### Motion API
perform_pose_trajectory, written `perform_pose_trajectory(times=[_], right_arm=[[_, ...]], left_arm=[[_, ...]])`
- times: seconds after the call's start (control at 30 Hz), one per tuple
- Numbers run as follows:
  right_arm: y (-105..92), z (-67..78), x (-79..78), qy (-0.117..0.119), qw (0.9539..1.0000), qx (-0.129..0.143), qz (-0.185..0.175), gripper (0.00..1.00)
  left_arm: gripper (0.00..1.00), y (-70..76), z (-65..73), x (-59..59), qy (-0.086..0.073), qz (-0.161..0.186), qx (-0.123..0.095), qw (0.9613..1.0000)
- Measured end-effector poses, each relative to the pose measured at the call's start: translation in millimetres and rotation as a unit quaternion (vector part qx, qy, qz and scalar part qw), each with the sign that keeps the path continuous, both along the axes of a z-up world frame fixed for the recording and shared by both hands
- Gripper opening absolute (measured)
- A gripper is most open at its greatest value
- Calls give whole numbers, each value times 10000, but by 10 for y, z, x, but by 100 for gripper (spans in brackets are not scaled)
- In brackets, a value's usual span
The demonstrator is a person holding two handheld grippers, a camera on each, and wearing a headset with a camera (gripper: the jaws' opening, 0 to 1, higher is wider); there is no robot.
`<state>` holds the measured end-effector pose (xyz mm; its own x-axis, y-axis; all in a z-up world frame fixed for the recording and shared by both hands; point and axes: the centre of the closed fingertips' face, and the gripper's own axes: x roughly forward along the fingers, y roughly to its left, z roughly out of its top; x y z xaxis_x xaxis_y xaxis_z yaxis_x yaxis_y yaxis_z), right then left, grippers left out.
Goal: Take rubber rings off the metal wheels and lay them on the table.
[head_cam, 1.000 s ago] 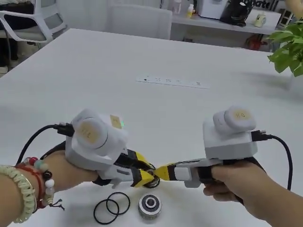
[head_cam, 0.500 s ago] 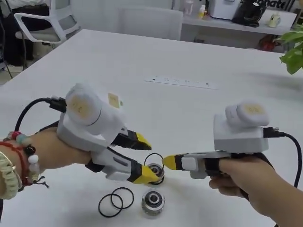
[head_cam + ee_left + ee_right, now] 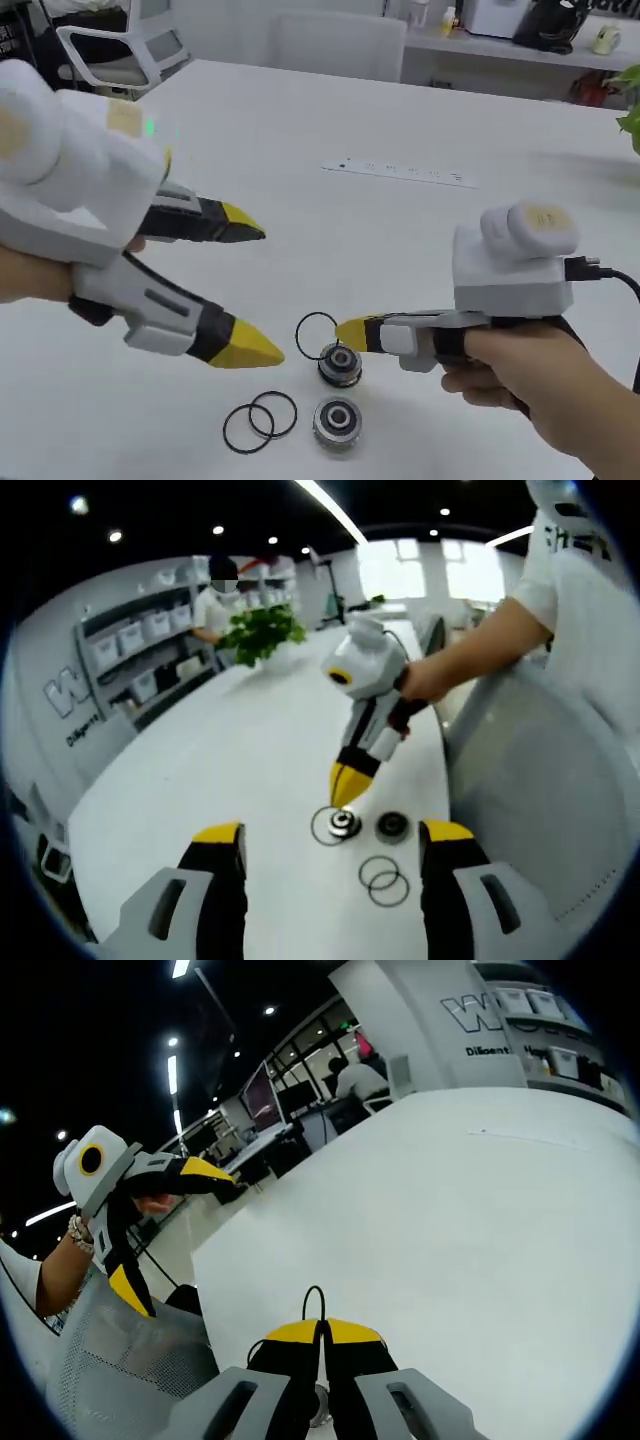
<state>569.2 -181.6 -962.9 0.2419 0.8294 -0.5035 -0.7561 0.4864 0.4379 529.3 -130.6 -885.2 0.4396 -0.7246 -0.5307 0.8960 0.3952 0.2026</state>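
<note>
The right gripper is clamped on a thin black rubber ring just beside a small round metal wheel on the white table; the left gripper hangs above, jaws wide apart. If the ring snags, the unheld wheel may be dragged along

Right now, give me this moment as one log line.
left gripper: open, raised | right gripper: shut on rubber ring at farther wheel | table: two loose rings, nearer wheel

Tabletop lies open ahead, past a flat strip, perhaps sockets.
</note>
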Motion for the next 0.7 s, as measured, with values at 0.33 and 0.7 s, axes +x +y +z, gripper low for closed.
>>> perform_pose_trajectory(times=[0.33, 0.7], right_arm=[[151, 80, -125, 102, 9995, 213, 207, 0], [317, -7, -348, 324, 9973, 234, 617, 0]], left_arm=[[76, 382, 22, -243, 87, 564, -131, 9983], [89, 610, -132, -503, 405, 1139, -474, 9915]])
